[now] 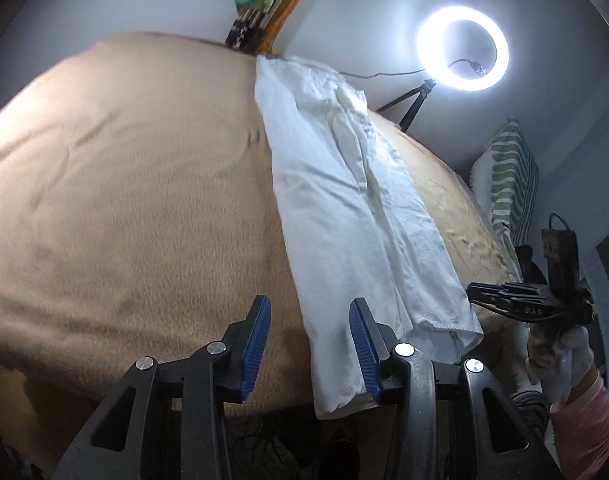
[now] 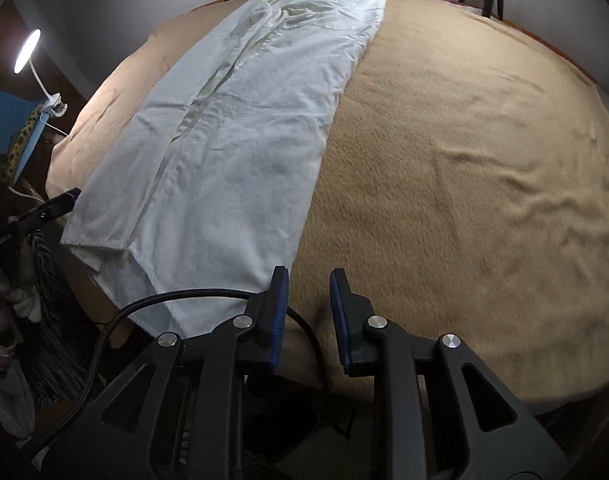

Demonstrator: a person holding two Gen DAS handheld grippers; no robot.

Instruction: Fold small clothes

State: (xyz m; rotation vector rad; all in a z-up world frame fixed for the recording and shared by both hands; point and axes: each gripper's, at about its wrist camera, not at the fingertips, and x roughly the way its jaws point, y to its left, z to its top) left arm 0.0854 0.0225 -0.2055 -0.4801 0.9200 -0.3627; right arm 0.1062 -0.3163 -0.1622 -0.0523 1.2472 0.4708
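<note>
My left gripper (image 1: pixel 310 312) and right gripper (image 2: pixel 306 286) both hang open and empty beside the folded white garment (image 1: pixel 344 208) on the tan blanket (image 1: pixel 124 200).

White garment (image 1: pixel 344 208), tan blanket (image 1: pixel 144 184), green-and-white striped pillow (image 1: pixel 508 176), black grippers with blue jaws, pink sleeve (image 1: pixel 588 420)

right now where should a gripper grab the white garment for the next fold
Probably the near hem corner of the white garment, coming from the bed's near edge: it lies in a long, flat strip on the tan blanket, and the layered hem there gives the left gripper or right gripper an edge.
</note>
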